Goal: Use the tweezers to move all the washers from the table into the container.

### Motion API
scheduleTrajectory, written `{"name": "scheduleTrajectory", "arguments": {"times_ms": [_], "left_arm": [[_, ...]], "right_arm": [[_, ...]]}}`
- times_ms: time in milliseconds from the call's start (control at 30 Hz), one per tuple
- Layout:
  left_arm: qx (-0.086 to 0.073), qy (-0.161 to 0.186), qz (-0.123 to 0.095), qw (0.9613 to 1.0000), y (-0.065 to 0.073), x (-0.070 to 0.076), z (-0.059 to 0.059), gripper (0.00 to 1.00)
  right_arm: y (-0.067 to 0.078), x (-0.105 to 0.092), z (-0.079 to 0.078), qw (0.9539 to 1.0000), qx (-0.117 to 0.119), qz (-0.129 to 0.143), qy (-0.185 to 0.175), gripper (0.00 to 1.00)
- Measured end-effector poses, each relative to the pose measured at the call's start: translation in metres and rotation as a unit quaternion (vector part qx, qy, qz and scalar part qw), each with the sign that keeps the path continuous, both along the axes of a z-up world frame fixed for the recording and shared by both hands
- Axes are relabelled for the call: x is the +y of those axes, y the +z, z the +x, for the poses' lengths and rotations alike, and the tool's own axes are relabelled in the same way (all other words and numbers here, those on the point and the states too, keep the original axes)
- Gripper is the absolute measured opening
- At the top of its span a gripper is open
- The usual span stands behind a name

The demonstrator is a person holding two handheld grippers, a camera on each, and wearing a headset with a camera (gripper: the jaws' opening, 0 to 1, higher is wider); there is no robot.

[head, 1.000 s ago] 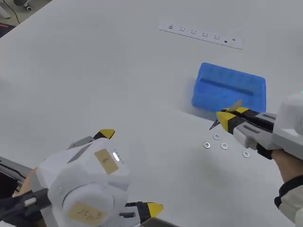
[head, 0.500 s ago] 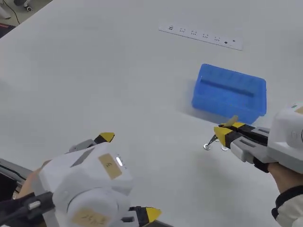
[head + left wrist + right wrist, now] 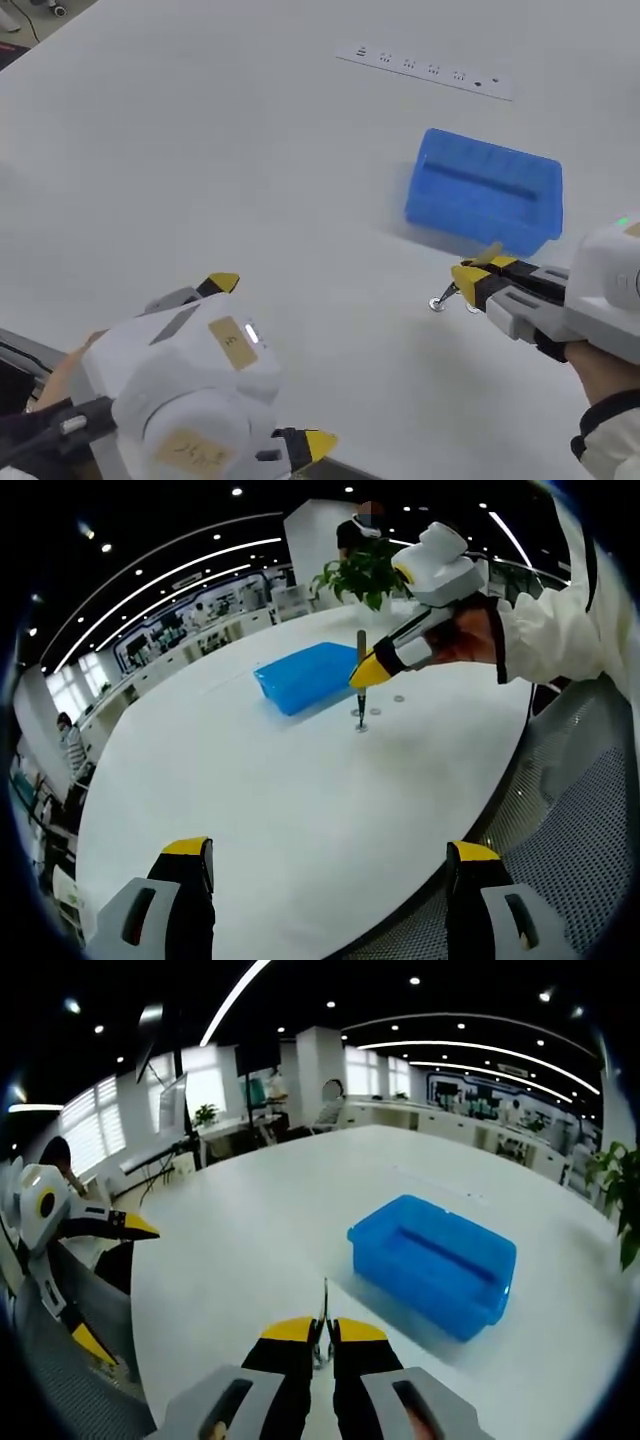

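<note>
My right gripper [image 3: 478, 272] is shut on thin metal tweezers [image 3: 447, 294]. They point down and left, with the tip on or just above a small washer [image 3: 437, 304] lying on the white table in front of the blue container [image 3: 485, 188]. The left gripper view has the tweezers [image 3: 361, 680] standing over a washer [image 3: 361, 726], with two or three more washers [image 3: 399, 697] close by. In the right gripper view the jaws [image 3: 322, 1332] pinch the tweezers [image 3: 325, 1312], with the container [image 3: 435, 1258] ahead. My left gripper [image 3: 268, 363] hangs open and holds nothing at the table's near left edge.
A white power strip [image 3: 425, 72] lies at the back beyond the container. The near table edge runs under my left gripper [image 3: 328, 855]. In the right gripper view the left gripper [image 3: 60, 1222] sits at the far left.
The right gripper has come down and toward me from beside the container, bringing the tweezers' tip to the washers. In the last half second it has hardly moved. The left gripper stays put.
</note>
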State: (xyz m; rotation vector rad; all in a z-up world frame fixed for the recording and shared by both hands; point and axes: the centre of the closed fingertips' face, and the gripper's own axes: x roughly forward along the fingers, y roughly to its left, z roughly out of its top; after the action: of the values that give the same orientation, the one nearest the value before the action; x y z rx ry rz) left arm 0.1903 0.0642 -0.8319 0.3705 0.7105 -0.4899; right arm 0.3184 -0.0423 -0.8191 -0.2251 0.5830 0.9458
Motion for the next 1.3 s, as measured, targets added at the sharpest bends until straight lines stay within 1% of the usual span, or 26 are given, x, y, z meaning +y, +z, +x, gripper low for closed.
{"name": "scheduleTrajectory", "arguments": {"times_ms": [100, 300, 400, 600, 700, 800, 933, 1067, 1300], "left_arm": [[0.0, -0.001, 0.001, 1.0, 0.0, 0.0, 0.0, 0.99], [0.0, -0.001, 0.0, 1.0, 0.0, 0.0, 0.0, 0.99], [0.0, -0.001, 0.001, 1.0, 0.0, 0.0, 0.0, 0.99], [-0.001, 0.0, 0.001, 1.0, 0.001, 0.0, 0.0, 0.99], [-0.002, 0.0, 0.001, 1.0, 0.001, 0.0, 0.0, 0.99], [-0.003, 0.0, 0.001, 1.0, 0.001, 0.0, 0.0, 0.99], [-0.002, 0.003, 0.001, 1.0, 0.001, 0.001, 0.001, 0.99], [-0.005, 0.002, 0.001, 1.0, 0.002, 0.001, 0.001, 0.99], [-0.007, 0.002, 0.002, 1.0, 0.003, 0.001, 0.001, 0.99]], "right_arm": [[0.001, 0.001, 0.001, 1.0, 0.002, 0.005, -0.005, 0.03], [0.001, 0.002, -0.001, 0.9999, -0.008, -0.007, 0.005, 0.02], [0.001, 0.002, 0.0, 0.9999, -0.007, -0.009, 0.007, 0.02], [0.008, 0.001, 0.001, 1.0, -0.007, -0.004, 0.002, 0.02], [0.009, -0.001, 0.002, 1.0, -0.003, -0.003, -0.003, 0.02], [0.015, -0.003, 0.002, 0.9999, 0.0, 0.004, -0.01, 0.02], [0.021, -0.005, 0.004, 0.9998, -0.004, 0.007, -0.019, 0.02], [0.03, -0.007, 0.005, 0.9996, -0.006, 0.01, -0.024, 0.02], [0.045, -0.008, 0.008, 0.9994, -0.02, 0.01, -0.027, 0.01]]}}
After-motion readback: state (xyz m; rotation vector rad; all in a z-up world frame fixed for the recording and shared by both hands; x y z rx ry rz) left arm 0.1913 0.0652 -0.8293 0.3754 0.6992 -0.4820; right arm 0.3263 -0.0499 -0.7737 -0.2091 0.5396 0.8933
